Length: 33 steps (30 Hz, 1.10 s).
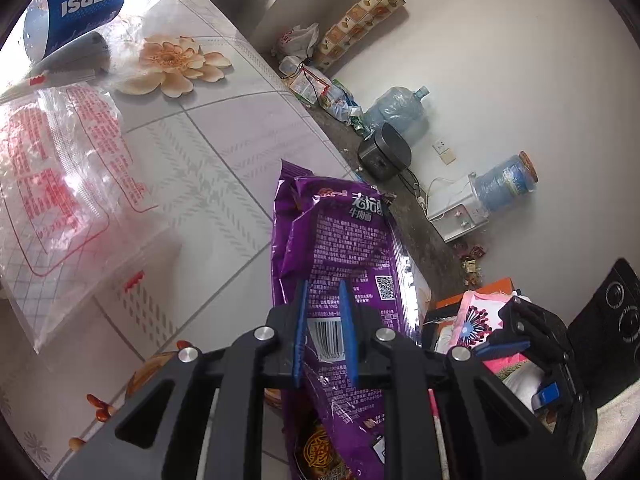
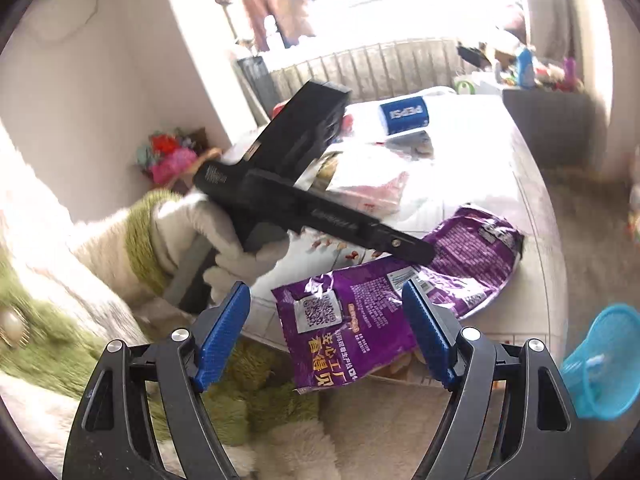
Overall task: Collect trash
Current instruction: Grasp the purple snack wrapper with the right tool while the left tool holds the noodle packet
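A purple noodle wrapper (image 1: 336, 240) lies over the table's near edge, and my left gripper (image 1: 324, 320) is shut on it, blue pads pinching its barcode end. From the right wrist view the same wrapper (image 2: 360, 320) hangs off the table under the left gripper (image 2: 416, 250), which a white-gloved hand (image 2: 224, 232) holds. My right gripper (image 2: 326, 320) stands open, short of the wrapper, with nothing pressed between its pads. It also shows at the lower right as the right gripper (image 1: 524, 368). A Pepsi bottle (image 1: 76, 4) and a clear bag with red print (image 1: 60, 184) lie further along the table.
The table (image 1: 224, 128) has a pale tiled cloth with a flower print. A turquoise basket (image 2: 604, 360) stands on the floor to the right. An orange box (image 1: 496, 286) with pink items sits by the table. Water jugs (image 1: 400, 110) and a black cooker (image 1: 384, 156) line the wall.
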Each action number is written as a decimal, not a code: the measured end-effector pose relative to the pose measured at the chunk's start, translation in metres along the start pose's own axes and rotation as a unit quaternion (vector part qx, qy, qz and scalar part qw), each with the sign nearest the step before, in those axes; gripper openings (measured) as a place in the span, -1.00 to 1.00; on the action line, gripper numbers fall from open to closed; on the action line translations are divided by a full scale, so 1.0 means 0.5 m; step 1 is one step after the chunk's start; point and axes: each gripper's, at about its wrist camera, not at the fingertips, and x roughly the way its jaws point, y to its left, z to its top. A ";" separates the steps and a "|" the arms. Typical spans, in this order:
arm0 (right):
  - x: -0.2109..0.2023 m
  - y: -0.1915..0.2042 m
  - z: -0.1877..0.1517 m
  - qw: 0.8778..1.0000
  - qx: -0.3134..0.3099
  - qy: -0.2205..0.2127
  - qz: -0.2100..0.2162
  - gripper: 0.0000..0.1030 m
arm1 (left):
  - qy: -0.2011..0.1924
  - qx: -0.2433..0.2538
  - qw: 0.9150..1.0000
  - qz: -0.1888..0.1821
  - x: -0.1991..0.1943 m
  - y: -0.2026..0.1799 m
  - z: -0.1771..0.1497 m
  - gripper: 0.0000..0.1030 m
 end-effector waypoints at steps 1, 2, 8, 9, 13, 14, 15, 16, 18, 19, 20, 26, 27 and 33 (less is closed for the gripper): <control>0.001 -0.027 0.011 0.998 0.056 -0.009 0.006 0.45 | -0.002 0.000 1.000 -0.001 -0.002 0.003 0.000 -0.71; 0.003 -0.053 0.011 0.994 0.104 -0.011 0.005 0.45 | -0.003 -0.002 1.000 -0.003 -0.003 0.004 -0.001 -0.71; 0.030 -0.201 -0.027 0.949 0.315 -0.009 0.028 -0.05 | -0.001 -0.010 1.000 -0.008 -0.007 0.013 -0.008 -0.71; 0.045 -0.211 -0.023 0.942 0.335 -0.005 0.030 -0.09 | 0.000 -0.010 1.000 -0.008 -0.008 0.013 -0.009 -0.71; 0.090 -0.216 -0.033 0.923 0.382 0.018 0.038 -0.45 | -0.002 -0.008 1.000 -0.007 -0.010 0.014 -0.010 -0.71; 0.100 -0.214 -0.033 0.917 0.394 0.022 0.053 -0.49 | -0.003 -0.008 1.000 -0.007 -0.011 0.017 -0.013 -0.71; 0.116 -0.206 -0.032 0.913 0.402 0.028 0.064 -0.50 | -0.003 -0.008 1.000 -0.006 -0.010 0.016 -0.014 -0.71; 0.117 -0.202 -0.036 0.913 0.401 0.028 0.064 -0.50 | -0.004 -0.008 1.000 -0.005 -0.011 0.016 -0.014 -0.71; 0.119 -0.190 -0.037 0.914 0.400 0.035 0.065 -0.50 | -0.005 -0.008 1.000 -0.005 -0.011 0.014 -0.016 -0.71; 0.117 -0.189 -0.040 0.910 0.406 0.038 0.071 -0.50 | -0.006 -0.008 1.000 -0.006 -0.011 0.015 -0.017 -0.71; 0.116 -0.192 -0.048 0.907 0.412 0.043 0.080 -0.50 | -0.007 -0.009 1.000 -0.008 -0.013 0.017 -0.016 -0.71; 0.135 -0.180 -0.044 0.905 0.414 0.046 0.086 -0.51 | -0.010 -0.009 1.000 -0.014 -0.017 0.022 -0.020 -0.71; 0.141 -0.178 -0.040 0.905 0.414 0.045 0.087 -0.51 | -0.011 -0.007 1.000 -0.013 -0.017 0.019 -0.022 -0.71; 0.161 -0.176 -0.032 0.911 0.405 0.041 0.064 -0.86 | -0.019 -0.026 0.999 -0.027 -0.023 0.032 -0.031 -0.71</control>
